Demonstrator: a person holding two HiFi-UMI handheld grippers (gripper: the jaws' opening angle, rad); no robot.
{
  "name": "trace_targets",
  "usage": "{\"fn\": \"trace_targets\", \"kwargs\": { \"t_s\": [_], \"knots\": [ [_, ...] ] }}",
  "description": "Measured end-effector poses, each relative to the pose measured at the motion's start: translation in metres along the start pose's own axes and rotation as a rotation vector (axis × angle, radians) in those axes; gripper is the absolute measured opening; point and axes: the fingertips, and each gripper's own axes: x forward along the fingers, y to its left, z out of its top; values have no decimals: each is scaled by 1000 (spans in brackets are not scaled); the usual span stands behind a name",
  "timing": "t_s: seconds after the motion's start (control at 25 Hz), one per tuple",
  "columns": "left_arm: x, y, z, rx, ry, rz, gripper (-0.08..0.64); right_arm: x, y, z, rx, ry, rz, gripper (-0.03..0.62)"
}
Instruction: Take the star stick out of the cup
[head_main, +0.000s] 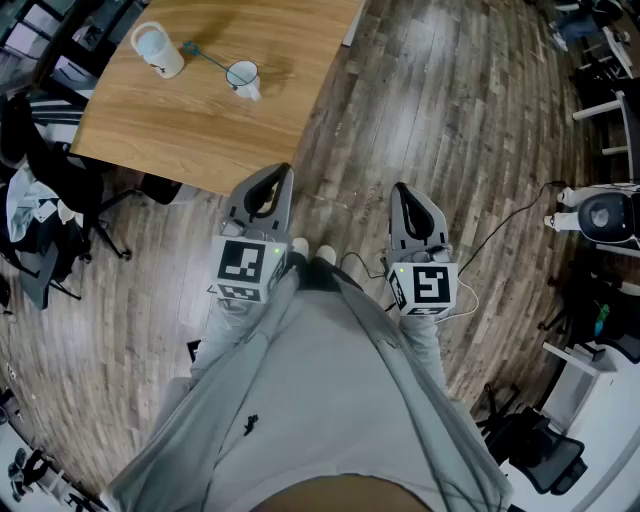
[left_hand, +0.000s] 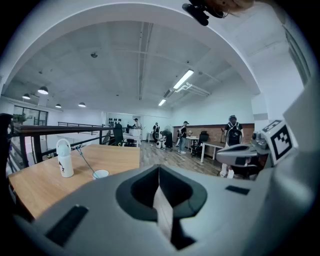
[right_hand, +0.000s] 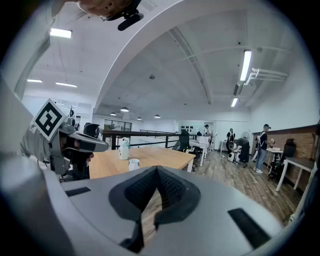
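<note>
A white cup (head_main: 243, 77) stands on the wooden table (head_main: 200, 130) at the upper left of the head view. The star stick (head_main: 205, 57) leans out of it, its blue-green star end toward a white bottle (head_main: 158, 48). Both grippers hang over the floor, short of the table's near edge. My left gripper (head_main: 281, 177) is shut with nothing in it, and so is my right gripper (head_main: 402, 192). The left gripper view shows the cup (left_hand: 100, 174), the stick (left_hand: 85, 160) and the bottle (left_hand: 64, 158) far ahead on the left. The right gripper view shows the cup (right_hand: 134, 163) beyond the shut jaws.
Black chairs (head_main: 60, 180) with clothes stand left of the table. Cables (head_main: 500, 230) and a white device (head_main: 600, 215) lie on the wooden floor at the right. My shoes (head_main: 312, 250) show between the grippers. Several people (left_hand: 232, 131) stand far back in the room.
</note>
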Motion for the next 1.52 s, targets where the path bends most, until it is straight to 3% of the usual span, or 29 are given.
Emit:
{"fn": "trace_targets", "kwargs": {
  "t_s": [0.72, 1.04, 1.52],
  "knots": [
    [34, -22, 1, 24, 25, 94, 20, -7, -65, -28, 88, -5, 6, 17],
    [95, 5, 12, 9, 13, 105, 20, 56, -91, -25, 87, 2, 40, 17],
    [213, 69, 63, -3, -26, 109, 20, 179, -147, 7, 79, 9, 64, 17]
  ]
}}
